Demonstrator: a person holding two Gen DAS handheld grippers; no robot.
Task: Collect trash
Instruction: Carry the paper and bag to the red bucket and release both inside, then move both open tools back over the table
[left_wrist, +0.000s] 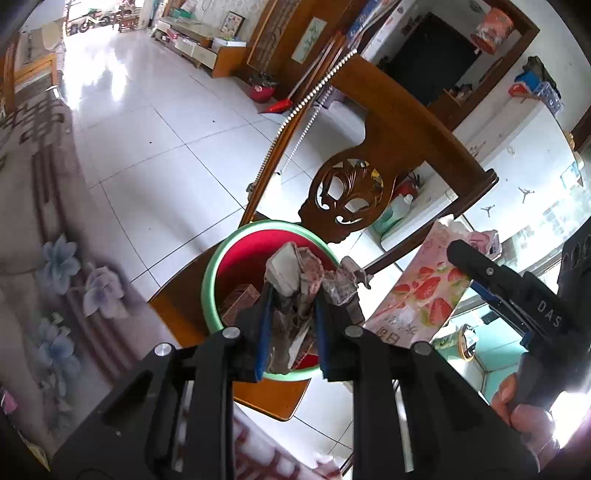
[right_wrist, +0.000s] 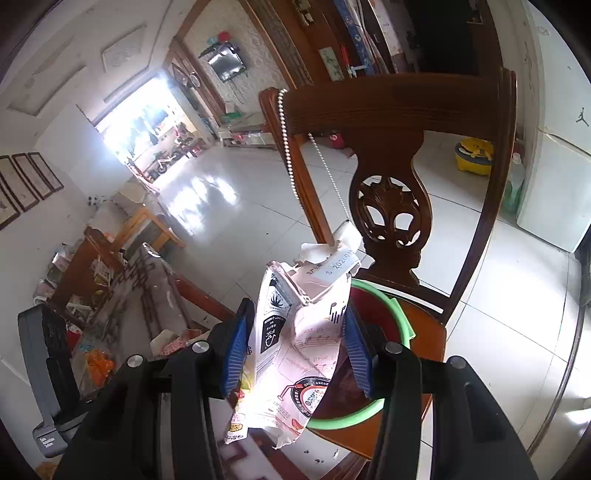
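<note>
My left gripper (left_wrist: 294, 295) is shut on a crumpled grey and pink wrapper (left_wrist: 291, 266), held just above a red bin with a green rim (left_wrist: 210, 280). The bin stands on the seat of a wooden chair (left_wrist: 399, 122) and holds a brown box (left_wrist: 240, 299). At the right of the left wrist view, my right gripper (left_wrist: 456, 249) grips a pink strawberry-print carton (left_wrist: 424, 291). The right wrist view shows that gripper (right_wrist: 297, 310) shut on the flattened, torn pink carton (right_wrist: 310, 321), tilted over the near edge of the bin (right_wrist: 404, 321) and chair (right_wrist: 388, 110).
A white bead string (right_wrist: 286, 147) hangs from the chair back. A floral tablecloth (left_wrist: 55, 258) lies at the left. A hand (left_wrist: 524, 410) holds the right gripper. White tiled floor (left_wrist: 147, 147) surrounds the chair; a yellow tub (right_wrist: 474, 151) and a white cabinet (right_wrist: 554, 192) stand behind.
</note>
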